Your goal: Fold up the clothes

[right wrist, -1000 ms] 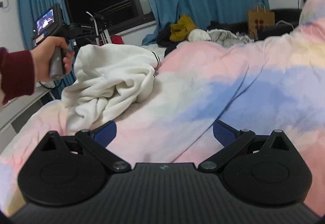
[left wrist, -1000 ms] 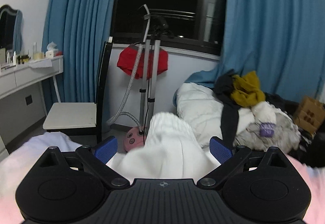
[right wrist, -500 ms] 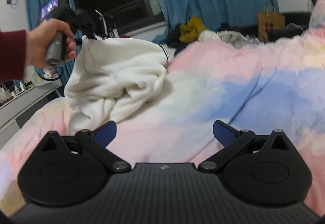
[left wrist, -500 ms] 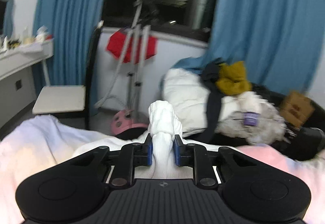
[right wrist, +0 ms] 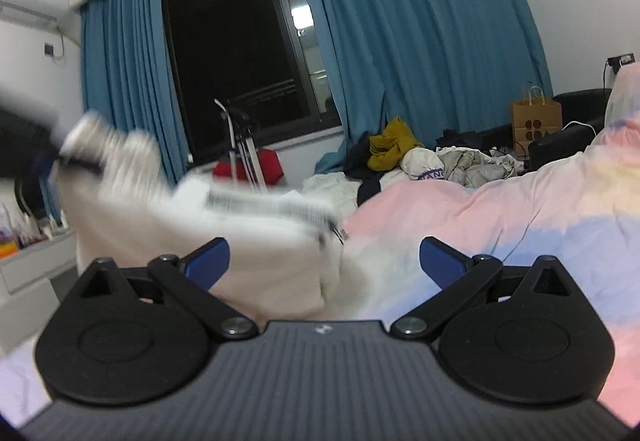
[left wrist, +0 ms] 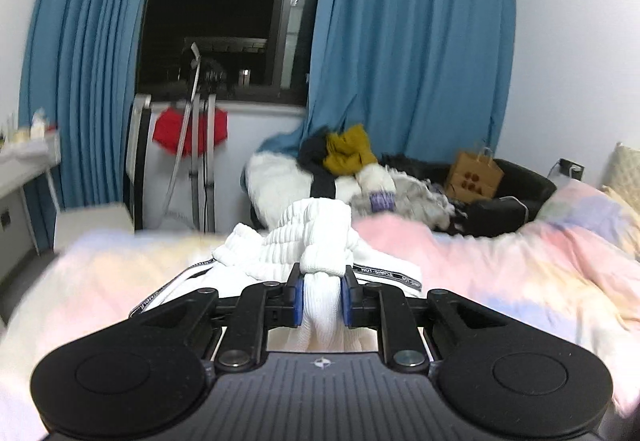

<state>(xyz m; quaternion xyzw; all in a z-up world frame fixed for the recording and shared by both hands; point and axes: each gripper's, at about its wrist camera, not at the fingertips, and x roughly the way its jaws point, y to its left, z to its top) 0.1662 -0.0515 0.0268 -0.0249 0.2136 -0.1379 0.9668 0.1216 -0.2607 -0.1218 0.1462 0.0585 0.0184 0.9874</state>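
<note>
Now left claw [left wrist: 322, 300] pinching white garment [left wrist: 320, 241]; right claw [right wrist: 324, 261] spread, level over bedspread [right wrist: 540, 201].

A white ribbed garment [left wrist: 320, 241] with black lettered tape trim is bunched and held lifted above the pastel bedding, partly motion-blurred

Ribbed white knit cloth of the garment [left wrist: 316, 237] is bunching between matt black plastic of the left gripper [left wrist: 322, 299]. Soft pastel cloth bedding [left wrist: 500, 273] is lying smooth at lower right; a brown paper bag [left wrist: 474, 177] is sitting at middle right.
</note>
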